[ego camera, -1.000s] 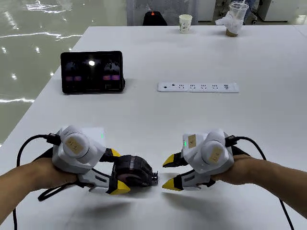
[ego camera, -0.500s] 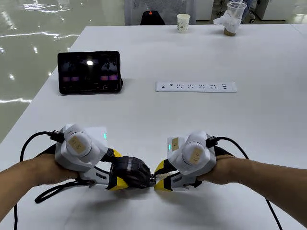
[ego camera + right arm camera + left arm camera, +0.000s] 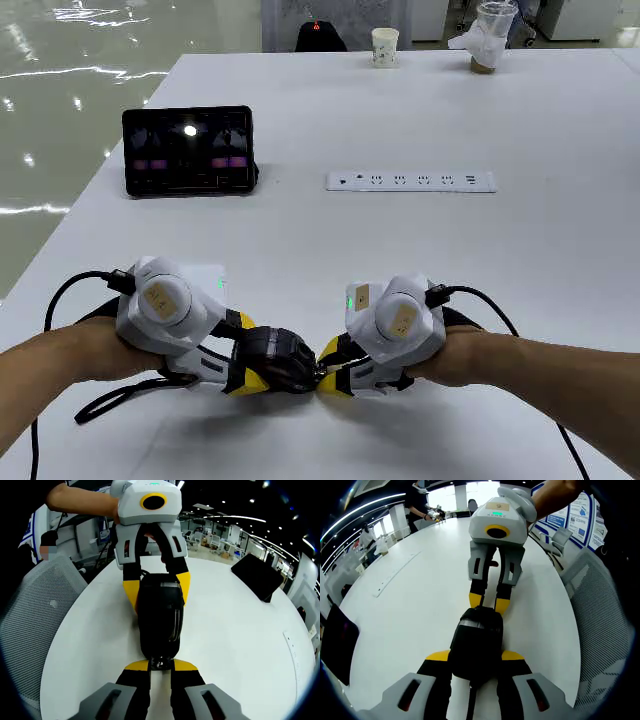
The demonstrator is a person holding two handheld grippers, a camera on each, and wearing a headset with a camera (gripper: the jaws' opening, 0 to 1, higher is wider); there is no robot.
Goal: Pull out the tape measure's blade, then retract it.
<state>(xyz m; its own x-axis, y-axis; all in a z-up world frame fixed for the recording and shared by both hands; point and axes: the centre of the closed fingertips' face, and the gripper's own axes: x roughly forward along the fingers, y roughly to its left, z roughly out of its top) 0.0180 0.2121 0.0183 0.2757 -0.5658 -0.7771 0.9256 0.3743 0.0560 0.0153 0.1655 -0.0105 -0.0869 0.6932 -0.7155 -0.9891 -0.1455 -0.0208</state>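
Showing the head view first: the left tool (image 3: 248, 352) clamps the black tape measure (image 3: 282, 358) across its case, low over the near part of the white desk (image 3: 450, 260). The right tool (image 3: 328, 368) meets the case's front end, tip to tip with it. A tablet (image 3: 189, 150), a power strip (image 3: 411, 181) and a paper cup (image 3: 385, 47) lie well apart, farther back.

Left gripper view: the left tool (image 3: 476, 655) has its jaws spread to the width of the tape measure (image 3: 478, 637) and pressed on both flanks. The right tool (image 3: 489, 602) closes in on the far end of the case.

Right gripper view: the right tool (image 3: 160, 666) is drawn narrow, its yellow tips pinched on the end hook (image 3: 159, 663) at the mouth of the tape measure (image 3: 159, 612). The left tool (image 3: 157, 586) grips the case behind.

Progress, as judged: case and hook are both secured and no blade is drawn out yet. The pull and the retraction both remain.
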